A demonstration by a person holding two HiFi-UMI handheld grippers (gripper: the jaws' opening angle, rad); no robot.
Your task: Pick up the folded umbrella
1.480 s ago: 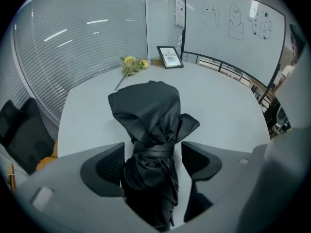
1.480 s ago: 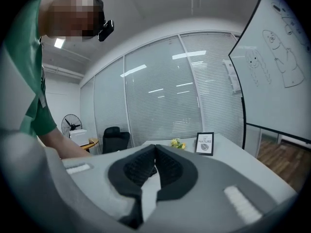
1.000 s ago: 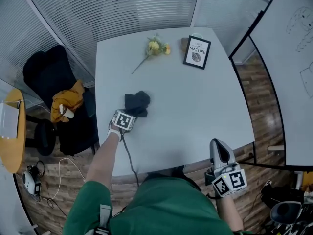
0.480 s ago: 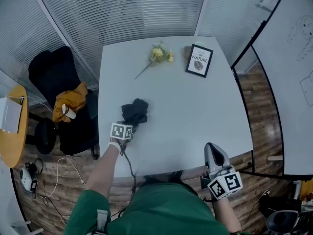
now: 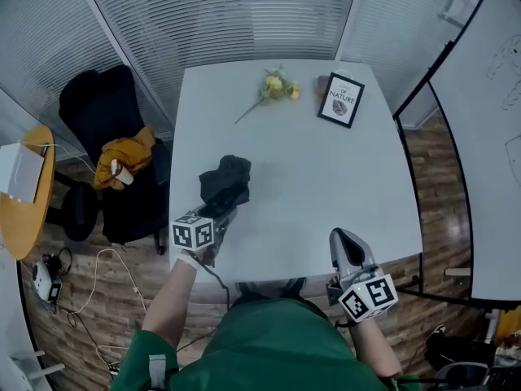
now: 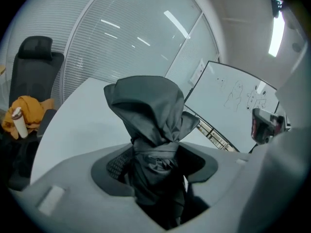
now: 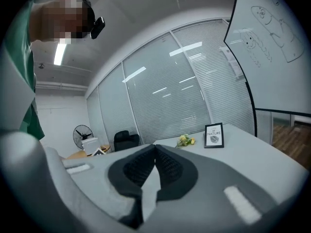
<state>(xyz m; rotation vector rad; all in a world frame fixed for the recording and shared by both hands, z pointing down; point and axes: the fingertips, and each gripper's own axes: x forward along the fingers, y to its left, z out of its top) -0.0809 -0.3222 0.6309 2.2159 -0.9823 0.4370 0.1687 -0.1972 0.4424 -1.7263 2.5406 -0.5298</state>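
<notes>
The folded umbrella (image 5: 225,179) is a black bundle of cloth with a strap round its middle. My left gripper (image 5: 218,212) is shut on its lower part and holds it tilted above the white table (image 5: 326,177), near the left front edge. In the left gripper view the umbrella (image 6: 148,110) stands up between the pads (image 6: 115,165) and fills the gap, with its cloth bulging above the left gripper (image 6: 155,166). My right gripper (image 5: 346,247) hovers over the table's front right edge. In the right gripper view the right gripper (image 7: 155,149) is shut with nothing in it.
A bunch of yellow flowers (image 5: 275,88) and a framed picture (image 5: 342,100) lie at the table's far side. A black chair (image 5: 102,112) with an orange cloth (image 5: 122,153) stands to the left. A whiteboard (image 5: 488,96) is at the right, and glass walls with blinds stand behind.
My left gripper has drawn back toward the person and risen with the umbrella in it, rolling as it went. The right gripper has drifted a little to the left.
</notes>
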